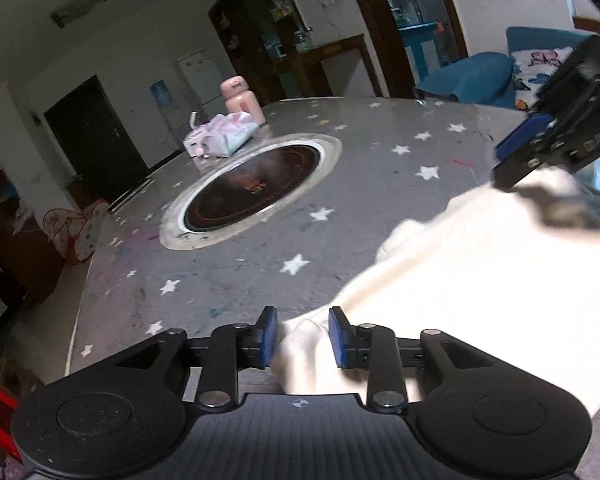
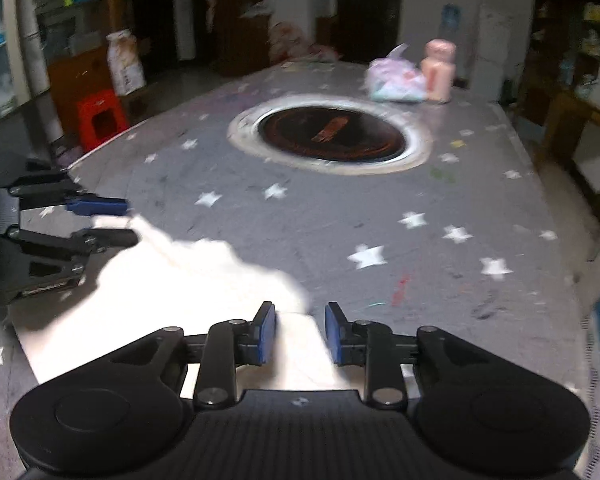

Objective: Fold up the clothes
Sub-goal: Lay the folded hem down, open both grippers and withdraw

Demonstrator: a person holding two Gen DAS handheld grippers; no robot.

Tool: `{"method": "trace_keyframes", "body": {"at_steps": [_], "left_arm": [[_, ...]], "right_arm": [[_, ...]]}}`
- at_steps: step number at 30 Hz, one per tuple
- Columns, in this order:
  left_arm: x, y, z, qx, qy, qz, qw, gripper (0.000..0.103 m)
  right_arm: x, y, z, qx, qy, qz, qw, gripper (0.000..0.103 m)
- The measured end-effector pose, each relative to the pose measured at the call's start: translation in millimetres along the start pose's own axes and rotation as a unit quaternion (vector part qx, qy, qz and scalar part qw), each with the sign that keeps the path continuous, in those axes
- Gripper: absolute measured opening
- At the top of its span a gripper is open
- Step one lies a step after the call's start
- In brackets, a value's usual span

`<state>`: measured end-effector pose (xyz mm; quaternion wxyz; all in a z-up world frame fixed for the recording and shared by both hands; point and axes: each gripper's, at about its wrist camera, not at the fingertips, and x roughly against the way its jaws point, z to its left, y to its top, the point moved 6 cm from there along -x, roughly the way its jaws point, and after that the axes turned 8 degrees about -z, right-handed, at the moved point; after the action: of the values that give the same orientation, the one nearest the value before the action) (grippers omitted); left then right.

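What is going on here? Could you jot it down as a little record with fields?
garment: cream cloth, bunched on the near part of the table
surface: grey star-print table with a round inset burner
left gripper: open, cloth between its fingers
right gripper: open, cloth between its fingers
far side: pink bottle beside a pastel bag
fold: not yet made

A home – dining table (image 1: 340, 184) with inset cooktop (image 1: 256, 188); fridge (image 1: 200, 76); sofa (image 1: 472, 80).
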<state>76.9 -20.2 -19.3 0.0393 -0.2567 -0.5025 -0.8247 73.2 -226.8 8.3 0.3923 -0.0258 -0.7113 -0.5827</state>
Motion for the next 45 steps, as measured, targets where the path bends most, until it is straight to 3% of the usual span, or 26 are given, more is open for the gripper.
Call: {"method": "trace_keyframes", "body": {"at_steps": [3,7,11,19,27,38,45], "left_arm": [[14.6,10.2,2.6,0.025,-0.002,-0.011,0.9996,0.032],[22.7,23.6,-11.8,0.070,-0.052,-0.018,0.9960,0.023],[13.9,29.6,-29.5,0.094,-0.083,-0.014,0.9920,0.022],[-17.0,28.4,-28.2,0.144,-0.091,0.013,0.9853,0.023],[-19.9,20.3,-29.8,0.146,-0.088,0.013,0.9853,0.025],[-17.2,19.9,-33.8,0.134,-0.075,0.008,0.9881,0.025],[-17.9,18.0,-31.2,0.142,-0.075,0.009,0.9870,0.025]], "right_arm": [[18.5,-0.2,1.5,-0.011,0.007,-0.014,1.000,0.025],[21.2,-6.5,12.2,-0.023,0.036,-0.009,0.999,0.024],[5.6,-17.1,5.9,-0.054,0.031,0.007,0.998,0.022],[6.7,-4.3,7.9,-0.056,0.043,-0.007,0.997,0.020],[-13.9,-5.2,8.2,-0.054,0.042,0.003,0.998,0.016],[46.4,-28.4,62.0,0.031,0.094,0.001,0.995,0.016],[62.7,-58.9,64.0,0.064,0.074,0.009,0.995,0.016]]}}
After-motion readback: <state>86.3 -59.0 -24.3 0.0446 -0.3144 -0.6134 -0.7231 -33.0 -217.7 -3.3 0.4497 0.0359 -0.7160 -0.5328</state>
